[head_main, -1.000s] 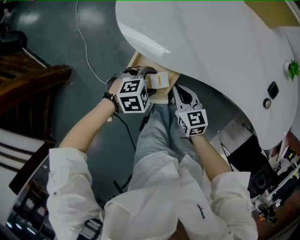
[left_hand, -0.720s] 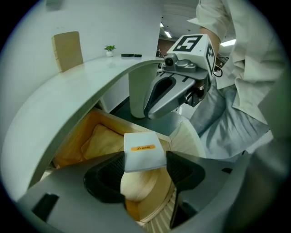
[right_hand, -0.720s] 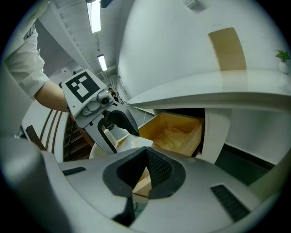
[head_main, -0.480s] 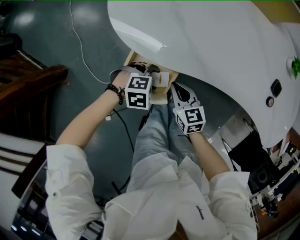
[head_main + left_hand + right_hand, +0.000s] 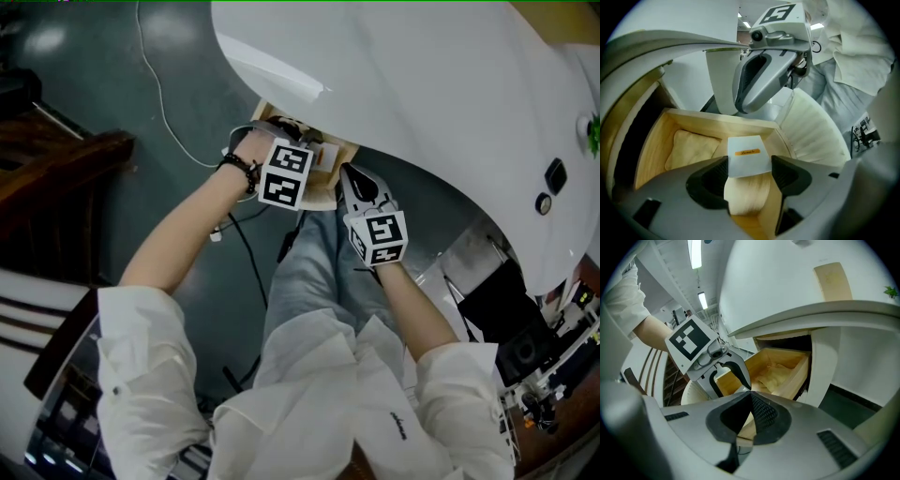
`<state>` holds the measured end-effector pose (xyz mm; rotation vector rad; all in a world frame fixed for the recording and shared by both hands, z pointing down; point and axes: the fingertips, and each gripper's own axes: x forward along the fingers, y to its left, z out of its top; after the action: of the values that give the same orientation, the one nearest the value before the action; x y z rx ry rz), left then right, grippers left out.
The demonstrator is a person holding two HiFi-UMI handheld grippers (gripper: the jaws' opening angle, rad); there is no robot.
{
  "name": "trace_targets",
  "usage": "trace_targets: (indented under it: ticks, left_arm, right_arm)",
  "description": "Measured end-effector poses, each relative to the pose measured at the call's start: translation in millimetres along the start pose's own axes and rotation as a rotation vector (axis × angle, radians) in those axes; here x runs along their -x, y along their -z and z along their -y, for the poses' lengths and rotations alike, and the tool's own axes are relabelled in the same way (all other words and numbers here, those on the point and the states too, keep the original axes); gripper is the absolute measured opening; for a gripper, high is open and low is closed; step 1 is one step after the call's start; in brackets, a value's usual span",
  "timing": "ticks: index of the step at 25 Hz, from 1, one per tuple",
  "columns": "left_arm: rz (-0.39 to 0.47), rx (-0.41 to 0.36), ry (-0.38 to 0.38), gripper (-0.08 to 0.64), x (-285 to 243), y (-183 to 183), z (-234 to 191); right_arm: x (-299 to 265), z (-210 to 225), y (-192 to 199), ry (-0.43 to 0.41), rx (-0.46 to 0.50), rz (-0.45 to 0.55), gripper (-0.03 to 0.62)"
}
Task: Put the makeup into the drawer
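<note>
**Trainee:** Where is the makeup, and what holds it?

**Technician:** The makeup [image 5: 746,152] is a white pack with an orange label. It sits between the jaws of the left gripper [image 5: 749,165], and both pads press on its sides, so it is clamped. The pack hangs over the open drawer [image 5: 712,124], inside the line of the rim. Whether it touches the drawer floor cannot be told.

**Trainee:** Why is it held from above?

**Technician:** The drawer projects from under the table [image 5: 422,84], so only the pulled-out part is open from the top. The left gripper points steeply down, which would let the pack pass the rim label end first. My judgement is that release is the step in hand, and the pack is not yet let go.

**Trainee:** What is the state of the right gripper?

**Technician:** The jaws of the right gripper [image 5: 751,401] are closed together with nothing clamped between them. It hovers near the drawer rim, apart from the left gripper. It probably stands clear of the insertion path yet close enough to push the drawer in afterwards.

**Trainee:** What is the count?

**Technician:**
- Makeup: one. No second item shows in any view.
- Drawer: one, open.
- Pouch [image 5: 691,147]: one, cream, lying in the drawer beside the drop zone.
- Grippers: two.
- Table: one.
</note>
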<state>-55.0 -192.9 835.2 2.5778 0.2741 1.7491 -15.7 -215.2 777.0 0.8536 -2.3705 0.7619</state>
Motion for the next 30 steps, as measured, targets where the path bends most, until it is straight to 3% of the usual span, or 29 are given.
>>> trace_targets:
  ticks: [7, 15, 30]
  left_arm:
    - [-0.045, -0.076, 0.048, 0.299, -27.2, 4.8, 0.6]
    - [-0.07, -0.102, 0.079, 0.301, -56.6, 22.4, 5.9]
    - [-0.031, -0.093, 0.012, 0.302, -53.4, 21.5, 0.0]
  right_arm:
    - [0.7, 1.9, 5.7, 0.009, -0.007, -0.009, 0.017]
    - [-0.3, -1.0, 13.2, 0.012, -0.013, -0.011, 0.017]
    - [14.1, -8.9, -4.1, 0.029, -0.019, 0.028, 0.017]
